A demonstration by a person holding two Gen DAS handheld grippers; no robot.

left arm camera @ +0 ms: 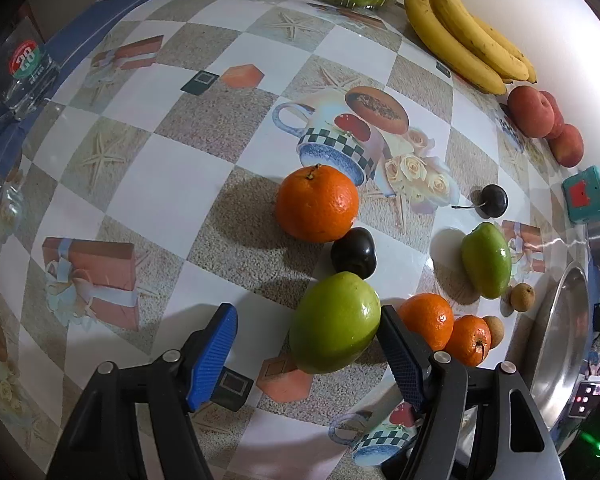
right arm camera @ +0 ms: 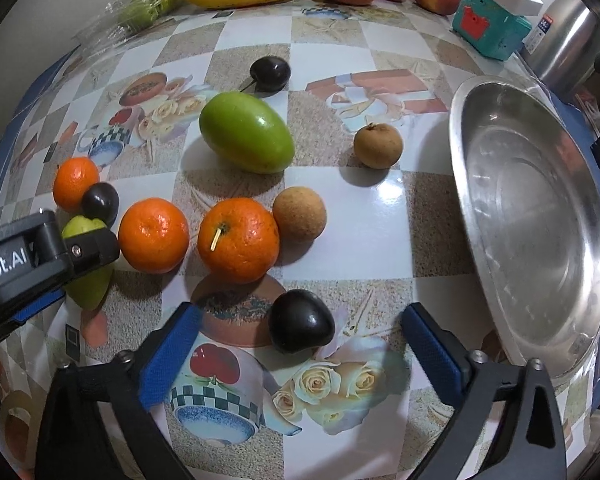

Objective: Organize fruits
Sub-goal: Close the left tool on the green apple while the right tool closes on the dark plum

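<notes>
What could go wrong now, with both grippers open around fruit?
1. The left gripper straddles a green fruit, but only one finger seems to touch it; closing may push it into the plum and oranges.
2. The right gripper is open around a dark plum that sits off-centre; it is round and smooth, so it may slip or roll.
3. The bowl is tilted; dropped fruit might roll out.
</notes>
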